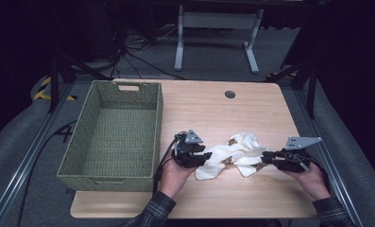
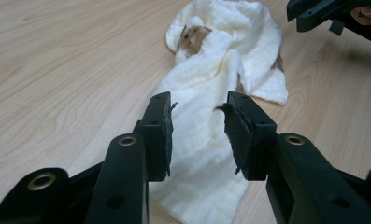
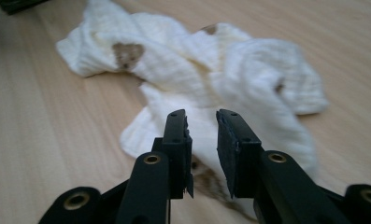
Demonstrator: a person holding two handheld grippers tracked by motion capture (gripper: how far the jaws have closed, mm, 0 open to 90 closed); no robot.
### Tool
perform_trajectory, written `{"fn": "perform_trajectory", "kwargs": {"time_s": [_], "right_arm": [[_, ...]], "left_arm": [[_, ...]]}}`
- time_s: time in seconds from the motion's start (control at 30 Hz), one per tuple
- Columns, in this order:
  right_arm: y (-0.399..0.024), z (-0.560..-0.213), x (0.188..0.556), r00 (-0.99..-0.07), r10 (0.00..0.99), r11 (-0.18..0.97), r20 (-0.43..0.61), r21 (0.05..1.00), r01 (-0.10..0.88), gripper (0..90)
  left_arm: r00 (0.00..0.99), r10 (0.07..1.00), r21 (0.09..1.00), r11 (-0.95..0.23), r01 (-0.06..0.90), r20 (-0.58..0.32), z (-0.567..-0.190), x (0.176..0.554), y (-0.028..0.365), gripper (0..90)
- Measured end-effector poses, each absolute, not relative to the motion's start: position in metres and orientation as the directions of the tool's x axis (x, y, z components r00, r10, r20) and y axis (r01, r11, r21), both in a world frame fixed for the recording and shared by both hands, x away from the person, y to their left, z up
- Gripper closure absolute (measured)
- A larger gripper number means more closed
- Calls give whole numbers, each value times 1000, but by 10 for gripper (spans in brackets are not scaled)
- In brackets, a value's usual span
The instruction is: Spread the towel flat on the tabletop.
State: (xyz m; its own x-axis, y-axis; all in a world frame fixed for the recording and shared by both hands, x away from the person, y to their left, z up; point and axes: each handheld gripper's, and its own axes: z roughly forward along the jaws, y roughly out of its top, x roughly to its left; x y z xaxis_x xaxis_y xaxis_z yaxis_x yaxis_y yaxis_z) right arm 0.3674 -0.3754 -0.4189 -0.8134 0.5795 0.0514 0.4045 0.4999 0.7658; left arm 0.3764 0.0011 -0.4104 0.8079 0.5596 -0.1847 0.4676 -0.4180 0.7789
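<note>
While both the left gripper [image 1: 205, 156] and right gripper [image 1: 265, 157] stand narrowly parted, gripping nothing, the crumpled white cloth [image 1: 232, 153] between them, at the wicker basket's [image 1: 110, 137] three o'clock, may slip free if lifted.

High view: worktop [image 1: 232, 113] evenly lit from above, surrounding room dark, image soft and grainy. Gripper views: bright, diffuse light with faint shadows; cloth [image 3: 197, 70] slightly blurred in the right view, while the near claw arms lose focus at the bottom edge.
</note>
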Motion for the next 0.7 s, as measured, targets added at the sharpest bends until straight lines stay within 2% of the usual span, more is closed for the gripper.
{"fn": "perform_trajectory", "kwargs": {"time_s": [0.23, 0.53, 0.57, 0.7], "right_arm": [[-344, -433, 360, -868, 493, 575, 60, 727, 376, 729], [-325, -445, 359, -886, 460, 631, 52, 683, 368, 703], [-322, -447, 358, -889, 455, 640, 46, 678, 363, 701], [-320, -450, 358, -892, 450, 653, 44, 665, 362, 692]], "left_arm": [[845, 501, 744, -491, 454, -185, -424, 364, -10, 618], [871, 467, 680, -590, 436, -154, -441, 350, -18, 601], [881, 457, 652, -633, 417, -120, -443, 349, -18, 593], [878, 470, 619, -665, 417, -88, -449, 347, -19, 577]]}}
